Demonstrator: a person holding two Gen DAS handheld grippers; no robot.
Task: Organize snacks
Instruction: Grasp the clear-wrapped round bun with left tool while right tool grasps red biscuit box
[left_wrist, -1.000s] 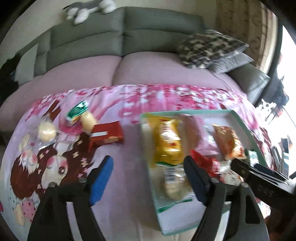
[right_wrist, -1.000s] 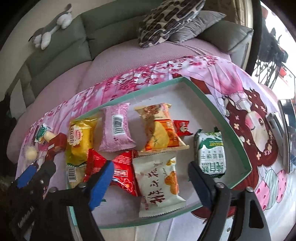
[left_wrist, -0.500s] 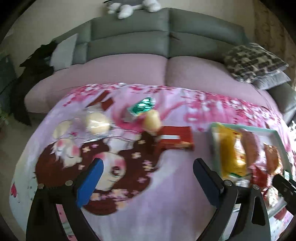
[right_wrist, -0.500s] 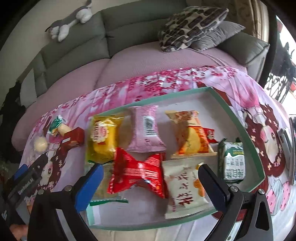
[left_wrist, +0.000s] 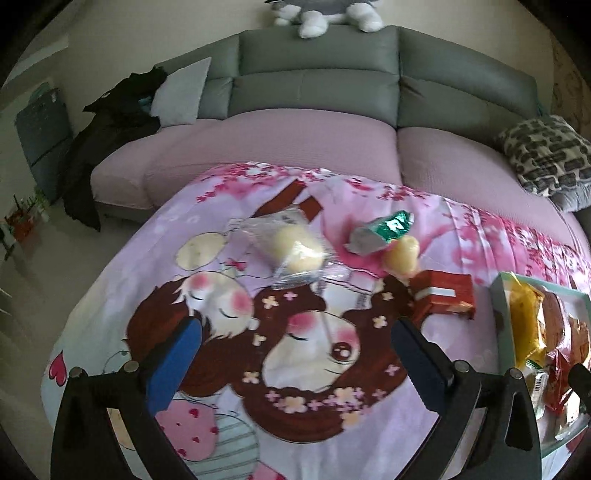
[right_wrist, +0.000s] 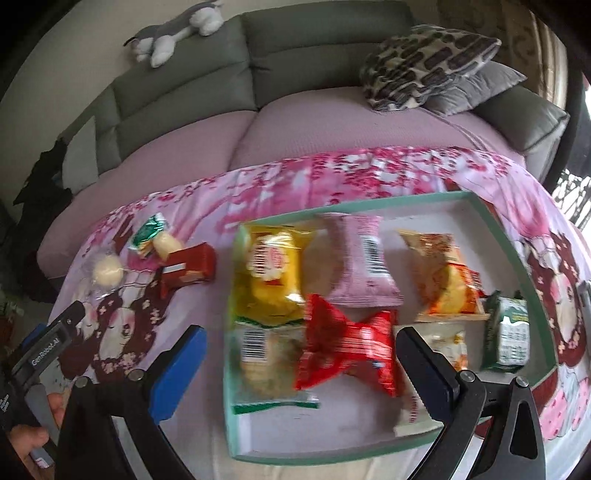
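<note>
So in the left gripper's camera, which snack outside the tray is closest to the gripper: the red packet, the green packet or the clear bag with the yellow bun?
1. Red packet, just beyond the right-hand jaw.
2. Clear bag with the yellow bun, farther, toward the middle.
3. Green packet, farthest, toward the sofa.

"GenRobot.AI" on left tongs (right_wrist: 46, 349)

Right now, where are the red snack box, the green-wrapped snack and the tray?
red snack box (left_wrist: 445, 295), left wrist view, its top face.
green-wrapped snack (left_wrist: 384, 230), left wrist view, wrapper middle.
tray (right_wrist: 517, 258), right wrist view, right rim.
</note>
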